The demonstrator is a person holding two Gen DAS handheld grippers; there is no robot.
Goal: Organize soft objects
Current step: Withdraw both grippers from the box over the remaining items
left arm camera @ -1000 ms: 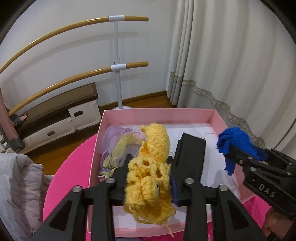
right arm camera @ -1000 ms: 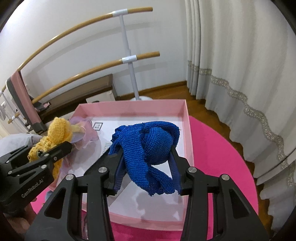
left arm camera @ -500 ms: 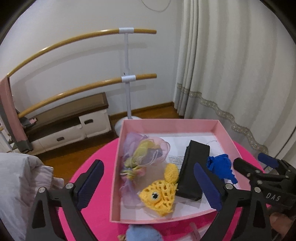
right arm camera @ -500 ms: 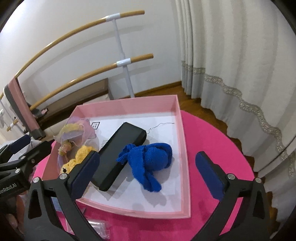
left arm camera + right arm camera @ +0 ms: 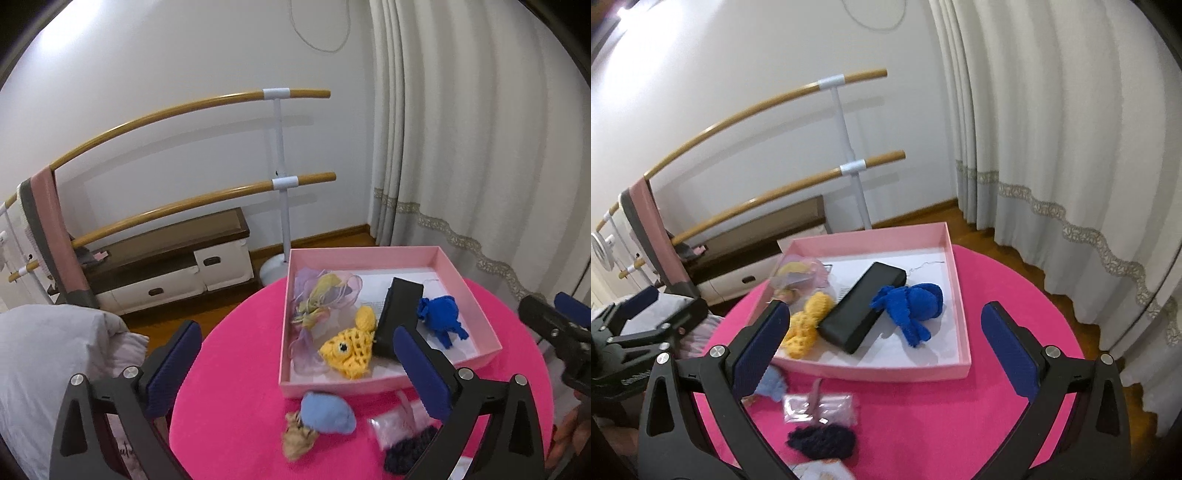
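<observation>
Beyond both wide-apart, empty grippers (image 5: pixel 295 362) (image 5: pixel 886 339), blue toy (image 5: pixel 912 304) lies boxed.

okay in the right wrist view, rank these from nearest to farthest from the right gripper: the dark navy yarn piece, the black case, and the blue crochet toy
1. Dark navy yarn piece, on the pink table, just below the right gripper, left side.
2. Black case, inside the pink box.
3. Blue crochet toy, beside the case; too close to call.
</observation>
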